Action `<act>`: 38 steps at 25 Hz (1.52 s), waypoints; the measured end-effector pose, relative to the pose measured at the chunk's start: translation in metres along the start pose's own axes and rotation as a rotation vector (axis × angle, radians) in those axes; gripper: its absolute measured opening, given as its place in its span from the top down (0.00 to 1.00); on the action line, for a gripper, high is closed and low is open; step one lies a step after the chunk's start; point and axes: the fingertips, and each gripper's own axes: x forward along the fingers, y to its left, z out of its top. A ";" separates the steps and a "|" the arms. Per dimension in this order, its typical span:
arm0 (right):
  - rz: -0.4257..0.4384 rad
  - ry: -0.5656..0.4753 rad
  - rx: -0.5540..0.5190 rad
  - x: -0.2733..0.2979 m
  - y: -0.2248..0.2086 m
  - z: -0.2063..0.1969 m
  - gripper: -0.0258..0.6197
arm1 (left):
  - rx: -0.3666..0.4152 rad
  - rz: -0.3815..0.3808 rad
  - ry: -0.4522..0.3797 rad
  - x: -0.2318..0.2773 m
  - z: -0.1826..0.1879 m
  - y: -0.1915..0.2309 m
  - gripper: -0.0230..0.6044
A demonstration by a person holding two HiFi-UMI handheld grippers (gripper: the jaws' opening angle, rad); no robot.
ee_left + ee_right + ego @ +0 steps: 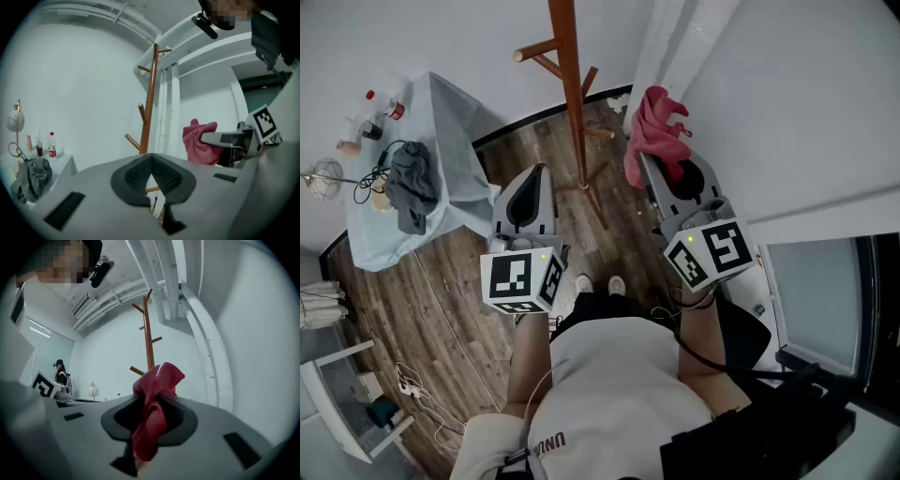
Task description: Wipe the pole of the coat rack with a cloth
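A wooden coat rack stands ahead, its brown pole [573, 89] rising from the wood floor, with pegs branching off; the pole [150, 103] also shows in the left gripper view and the pole [148, 333] in the right gripper view. My right gripper [661, 178] is shut on a pink cloth [654, 131], which bunches out past the jaws and hangs to the right of the pole, apart from it. The cloth [152, 408] fills the jaws in the right gripper view. My left gripper [528, 192] is shut and empty, to the left of the pole's base.
A table under a pale blue cover [455, 164] stands at the left with a grey garment [411, 187], bottles [382, 108] and cables. White walls and pipes rise behind the rack. A white shelf [333, 403] and floor cables lie at lower left. A person stands far off [61, 371].
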 end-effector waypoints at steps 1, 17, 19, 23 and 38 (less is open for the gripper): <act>-0.001 0.001 0.001 0.000 0.000 0.000 0.82 | 0.001 -0.001 0.002 0.000 0.000 0.000 0.95; 0.004 0.019 -0.022 0.005 -0.002 -0.006 0.82 | -0.013 -0.002 0.015 0.005 -0.006 -0.003 0.95; -0.003 0.021 -0.018 0.004 -0.004 -0.007 0.82 | -0.018 -0.005 0.021 0.005 -0.008 -0.004 0.95; -0.012 0.021 0.013 0.004 -0.007 -0.014 0.82 | -0.020 -0.015 0.037 0.005 -0.013 -0.004 0.95; 0.014 0.139 0.073 0.014 0.023 -0.093 0.82 | -0.062 -0.065 0.097 0.005 -0.059 -0.005 0.95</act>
